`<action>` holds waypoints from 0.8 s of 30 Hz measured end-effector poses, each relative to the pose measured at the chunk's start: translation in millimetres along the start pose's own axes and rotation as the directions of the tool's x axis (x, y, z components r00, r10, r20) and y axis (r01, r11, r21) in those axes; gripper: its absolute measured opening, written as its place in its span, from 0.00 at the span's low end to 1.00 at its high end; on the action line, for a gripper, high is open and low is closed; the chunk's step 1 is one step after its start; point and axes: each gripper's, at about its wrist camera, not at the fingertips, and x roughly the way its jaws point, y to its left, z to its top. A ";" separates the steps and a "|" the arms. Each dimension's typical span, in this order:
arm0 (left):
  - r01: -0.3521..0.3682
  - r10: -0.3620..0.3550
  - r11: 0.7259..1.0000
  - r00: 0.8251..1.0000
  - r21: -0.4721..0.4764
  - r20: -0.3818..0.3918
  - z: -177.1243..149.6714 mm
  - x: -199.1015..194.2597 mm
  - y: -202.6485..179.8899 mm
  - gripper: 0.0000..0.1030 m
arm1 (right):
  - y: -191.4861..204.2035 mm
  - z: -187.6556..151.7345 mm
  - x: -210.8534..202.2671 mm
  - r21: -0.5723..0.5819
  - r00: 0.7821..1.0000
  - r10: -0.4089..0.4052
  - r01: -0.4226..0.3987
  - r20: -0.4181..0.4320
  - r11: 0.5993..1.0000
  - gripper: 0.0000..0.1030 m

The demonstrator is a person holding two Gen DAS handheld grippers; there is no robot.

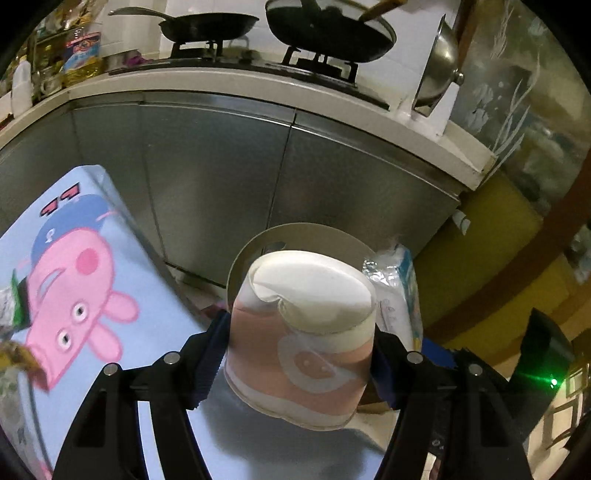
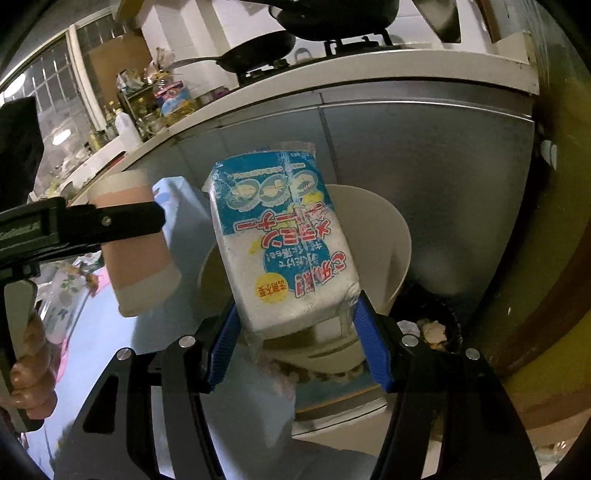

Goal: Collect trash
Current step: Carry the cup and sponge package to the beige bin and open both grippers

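Table cover: light blue cloth [image 1: 122,258] with a pink cartoon pig print, at the left of the left wrist view; small wrappers lie at its far left edge, blurred.
Left hand: bare fingers [image 2: 31,373] wrapped round the grip of the left gripper, seen at the left edge of the right wrist view.
Left gripper [image 1: 299,354]: jaws pinching a paper cup, one pad on each side of its wall.
Paper cup [image 1: 301,332]: pink and white, tilted, rim dented inward; held in the air above the cloth.
Bin [image 1: 295,236]: cream, round, open-topped, standing beyond both held items in front of the steel cabinet doors; the cup sits just before its rim in the left wrist view.
Right gripper [image 2: 295,332]: blue-padded jaws pinching the lower end of a packet.
Packet [image 2: 280,236]: white block in clear film, blue and red print, held upright and slightly tilted, in front of the bin's mouth.
Black-lined bin [image 2: 436,332]: right of the cream one, scraps visible inside.
Counter [image 1: 258,92]: pale edge above the cabinets, carrying a gas hob with two dark pans [image 1: 328,33] and a steel lid [image 1: 439,62] propped at the right.
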 end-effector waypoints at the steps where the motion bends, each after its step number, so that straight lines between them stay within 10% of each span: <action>1: -0.003 0.003 1.000 1.000 0.001 -0.003 2.6 4.0 -1.4 0.68 | -0.9 1.9 3.5 -0.001 1.000 -0.006 0.006 -0.002 1.000 0.57; 6: -0.050 0.050 0.999 0.999 -0.009 -0.022 12.4 29.0 -4.5 0.91 | -2.7 9.8 22.3 -0.017 0.999 -0.040 0.040 -0.012 0.999 0.82; 18: -0.068 0.078 0.994 0.989 -0.085 0.127 -33.6 -67.2 42.6 0.85 | 37.8 -16.0 -27.6 0.001 0.995 0.035 -0.036 0.096 0.999 0.70; 24: -0.236 0.258 0.961 0.954 -0.144 0.153 -114.9 -139.9 99.0 0.85 | 102.4 -45.8 -36.0 -0.019 0.982 0.183 -0.182 0.054 0.983 0.66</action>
